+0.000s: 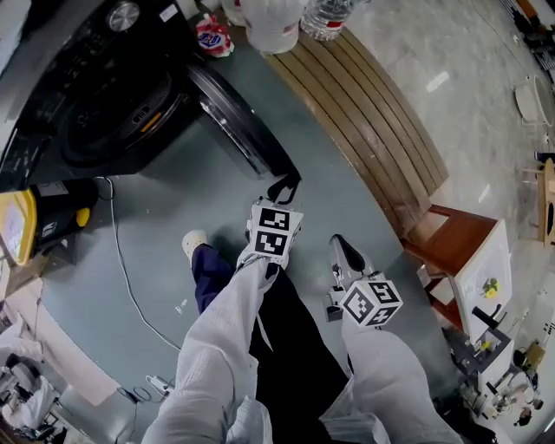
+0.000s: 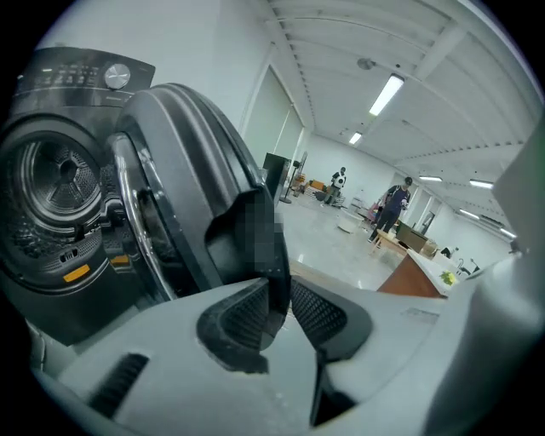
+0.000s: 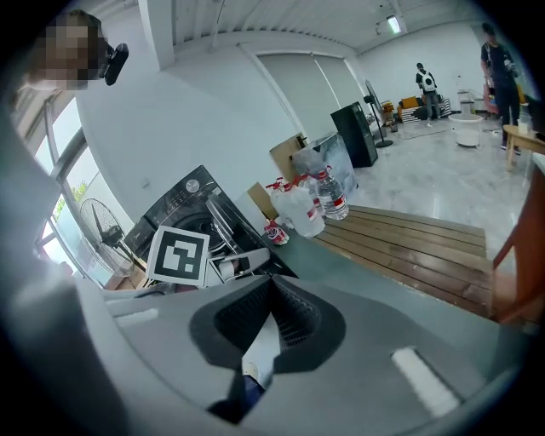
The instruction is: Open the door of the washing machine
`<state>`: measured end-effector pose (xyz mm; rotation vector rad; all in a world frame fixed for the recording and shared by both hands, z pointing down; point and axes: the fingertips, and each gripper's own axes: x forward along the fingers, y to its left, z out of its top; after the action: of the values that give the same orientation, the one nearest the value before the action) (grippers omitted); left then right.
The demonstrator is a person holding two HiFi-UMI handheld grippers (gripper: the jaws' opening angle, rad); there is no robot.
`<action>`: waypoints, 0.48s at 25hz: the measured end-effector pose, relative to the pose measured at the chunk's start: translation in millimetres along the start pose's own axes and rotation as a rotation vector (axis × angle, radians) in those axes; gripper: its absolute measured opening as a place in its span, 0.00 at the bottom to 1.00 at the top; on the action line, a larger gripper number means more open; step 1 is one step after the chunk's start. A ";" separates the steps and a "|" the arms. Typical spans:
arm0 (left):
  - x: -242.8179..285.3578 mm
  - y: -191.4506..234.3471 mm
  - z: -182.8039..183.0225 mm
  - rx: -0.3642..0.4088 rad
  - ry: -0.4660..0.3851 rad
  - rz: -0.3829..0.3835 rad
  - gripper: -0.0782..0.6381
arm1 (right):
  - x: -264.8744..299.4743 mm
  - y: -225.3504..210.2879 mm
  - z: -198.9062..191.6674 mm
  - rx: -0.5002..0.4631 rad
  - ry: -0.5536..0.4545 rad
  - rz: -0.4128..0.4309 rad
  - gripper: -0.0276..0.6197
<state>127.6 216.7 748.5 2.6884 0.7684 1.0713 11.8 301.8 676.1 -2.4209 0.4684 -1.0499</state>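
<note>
The black front-loading washing machine (image 1: 95,95) stands at the top left of the head view. Its round door (image 1: 234,121) is swung out and stands edge-on toward me. My left gripper (image 1: 284,186) reaches that door's outer edge. In the left gripper view the dark door (image 2: 187,170) fills the left, the drum (image 2: 51,179) shows behind it, and the left gripper (image 2: 277,298) is shut on the door's edge. My right gripper (image 1: 340,243) hangs lower right, apart from the machine. The right gripper (image 3: 272,285) is shut on nothing.
Plastic bottles (image 1: 295,22) stand beside the machine at the head of a wooden slatted platform (image 1: 364,113). A red-brown cabinet (image 1: 451,243) is at the right. A yellow device (image 1: 17,225) and a cable (image 1: 121,260) lie left. My shoe (image 1: 192,243) is on the grey floor.
</note>
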 end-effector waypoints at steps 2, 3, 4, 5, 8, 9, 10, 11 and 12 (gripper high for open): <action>4.4 -3.0 3.1 0.016 0.002 -0.007 0.23 | -3.8 -4.3 1.2 0.005 -0.008 -0.007 0.06; 5.7 -4.2 4.2 0.024 0.003 -0.008 0.22 | -5.7 -6.3 1.3 0.008 -0.010 -0.010 0.06; 6.3 -5.7 5.1 0.030 0.006 -0.010 0.22 | -7.6 -8.1 1.0 0.011 -0.012 -0.013 0.06; 6.1 -7.6 5.8 0.036 0.008 -0.014 0.22 | -9.7 -9.4 0.8 0.014 -0.013 -0.016 0.06; -0.2 -14.6 4.8 0.048 0.025 -0.048 0.20 | -17.0 -11.0 3.7 0.023 -0.023 -0.027 0.06; -4.6 -17.1 2.5 0.045 0.040 -0.066 0.23 | -20.1 -10.3 5.6 0.023 -0.026 -0.031 0.06; -11.0 -20.3 0.3 0.039 0.056 -0.085 0.28 | -23.9 -8.4 7.7 0.022 -0.028 -0.034 0.06; -19.8 -24.1 -1.2 0.032 0.070 -0.105 0.31 | -28.5 -5.1 9.8 0.018 -0.027 -0.034 0.06; -31.2 -28.1 -2.0 0.025 0.080 -0.122 0.32 | -33.9 -0.1 11.7 0.013 -0.024 -0.033 0.06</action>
<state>95.7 224.8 722.3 2.5939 0.9525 1.1527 -1.5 321.2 649.0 -2.4348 0.4141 -1.0334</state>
